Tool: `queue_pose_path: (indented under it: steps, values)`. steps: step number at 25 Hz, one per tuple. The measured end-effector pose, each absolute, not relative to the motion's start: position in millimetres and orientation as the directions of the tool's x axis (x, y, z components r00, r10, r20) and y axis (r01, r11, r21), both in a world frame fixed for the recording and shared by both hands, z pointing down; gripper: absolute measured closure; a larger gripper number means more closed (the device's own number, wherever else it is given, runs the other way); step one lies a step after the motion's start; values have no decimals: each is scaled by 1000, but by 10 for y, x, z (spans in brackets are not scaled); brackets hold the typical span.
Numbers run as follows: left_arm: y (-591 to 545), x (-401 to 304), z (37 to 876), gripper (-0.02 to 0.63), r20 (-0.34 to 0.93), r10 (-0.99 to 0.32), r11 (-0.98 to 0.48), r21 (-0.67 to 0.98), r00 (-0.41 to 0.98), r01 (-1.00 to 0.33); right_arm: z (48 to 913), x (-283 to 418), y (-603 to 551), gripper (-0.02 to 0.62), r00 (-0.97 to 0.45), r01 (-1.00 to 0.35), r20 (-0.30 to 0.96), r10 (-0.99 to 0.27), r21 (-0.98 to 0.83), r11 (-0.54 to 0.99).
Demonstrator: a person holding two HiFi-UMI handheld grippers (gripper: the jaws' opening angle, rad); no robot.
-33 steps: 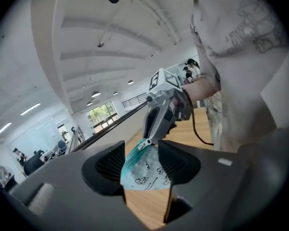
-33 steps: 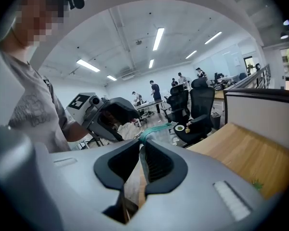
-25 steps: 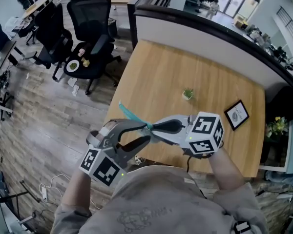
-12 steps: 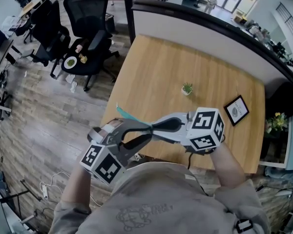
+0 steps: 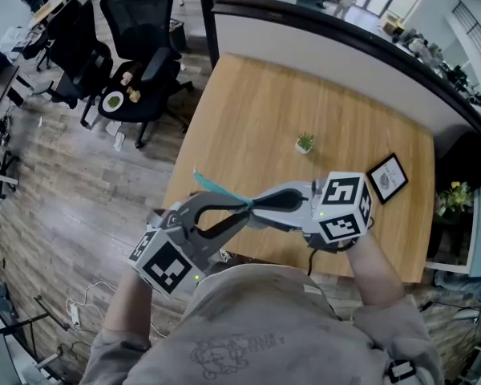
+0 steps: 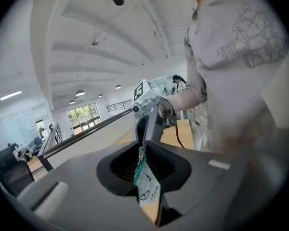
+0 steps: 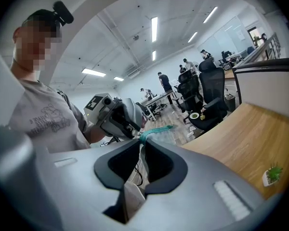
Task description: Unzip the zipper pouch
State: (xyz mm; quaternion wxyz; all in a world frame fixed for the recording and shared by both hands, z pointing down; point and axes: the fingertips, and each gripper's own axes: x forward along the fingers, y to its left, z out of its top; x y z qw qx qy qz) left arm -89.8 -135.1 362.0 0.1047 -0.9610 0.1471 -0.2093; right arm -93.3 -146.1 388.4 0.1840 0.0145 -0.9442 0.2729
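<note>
Seen from the head view, we hold the zipper pouch (image 5: 216,188) in the air above the near left corner of the table (image 5: 256,111). The left gripper (image 5: 236,212) and right gripper (image 5: 260,205) meet tip to tip, probably to pull against each other. In the left gripper view, the jaws are closing with the pouch's white body between them, seemingly to anchor it. In the right gripper view, the jaws pinch the teal zipper edge.

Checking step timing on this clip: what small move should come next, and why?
Probably let the left gripper finish clamping: its jaws are closing with the teal-edged pale zipper pouch between them, while the right gripper is shut on the pouch's teal edge. Pulling should wait until then.
</note>
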Motion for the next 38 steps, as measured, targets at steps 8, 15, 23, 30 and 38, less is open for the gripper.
queue_pose_path:
  steps: [8,15,23,30,38]
  values:
    - [-1362,-928,3298,563,204,-255,-967,-46,945,-250,3682,-804,-1448,548,-970,-57,222,102,-612,789]
    - [-1414,-1069,3414,566,239,-256,-959,56,937,-276,3632,-671,-1495,550,-984,-23,143,104,-689,725]
    - [-1487,-1261,3509,566,253,-268,-950,89,930,-298,3635,-489,-1496,553,-992,-22,102,77,-725,688]
    - [-1650,-1646,3544,566,283,-325,-929,85,902,-361,3646,-326,-1612,555,-993,-59,113,37,-734,677]
    - [-1676,-2048,3673,566,304,-384,-901,84,872,-426,3781,-241,-1647,557,-992,-92,128,6,-741,665]
